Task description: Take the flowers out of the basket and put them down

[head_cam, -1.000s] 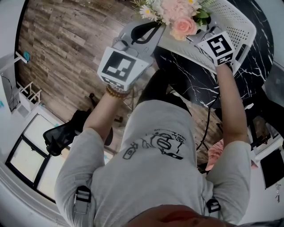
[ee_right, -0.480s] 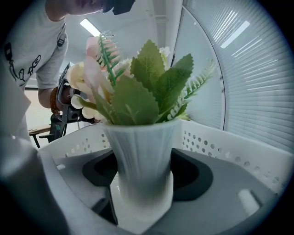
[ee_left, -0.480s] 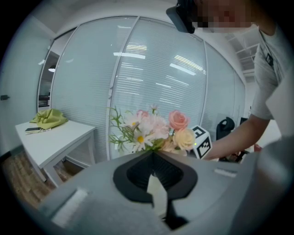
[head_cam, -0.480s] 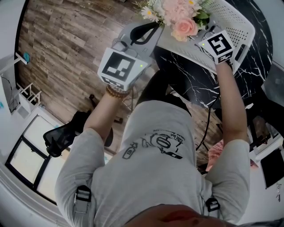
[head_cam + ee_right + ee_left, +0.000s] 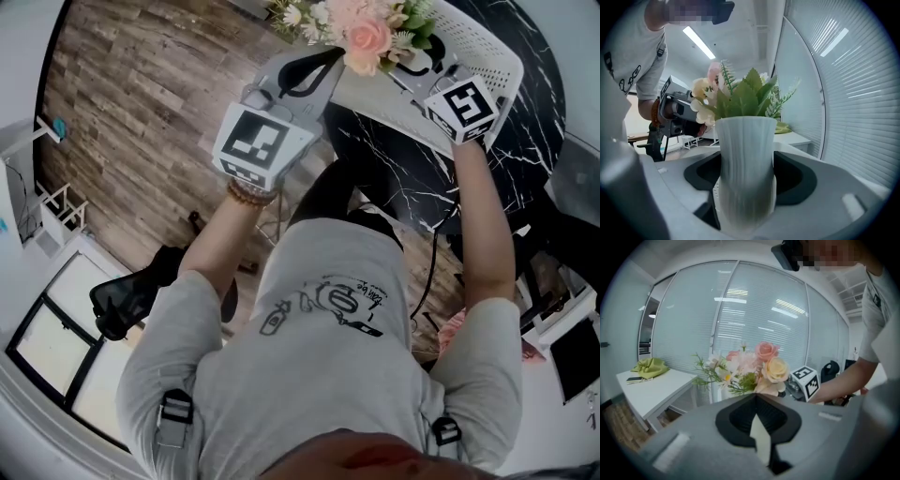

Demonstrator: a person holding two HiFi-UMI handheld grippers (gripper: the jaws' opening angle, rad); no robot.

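Note:
A bunch of pink, cream and white flowers [image 5: 361, 28] stands in a white ribbed vase [image 5: 745, 164]. My right gripper [image 5: 414, 62] has just been closing and is shut on the vase, holding it upright over the white perforated basket [image 5: 497, 52]. The basket rests on a black marble table [image 5: 394, 178]. My left gripper [image 5: 332, 58] sits at the basket's left edge, shut on a thin white rim piece [image 5: 759, 437]. From the left gripper view the flowers [image 5: 759, 364] rise just beyond that rim. The vase's base is hidden.
A wooden floor [image 5: 150, 94] lies left of the table, with a black office chair [image 5: 122, 291] near the person's left side. A white desk [image 5: 651, 385] with a green cloth [image 5: 649, 366] stands by a glass wall with blinds [image 5: 754, 310].
The right gripper has lifted the vase and flowers, which now sit higher in the head view. The left gripper has stayed at the basket's edge.

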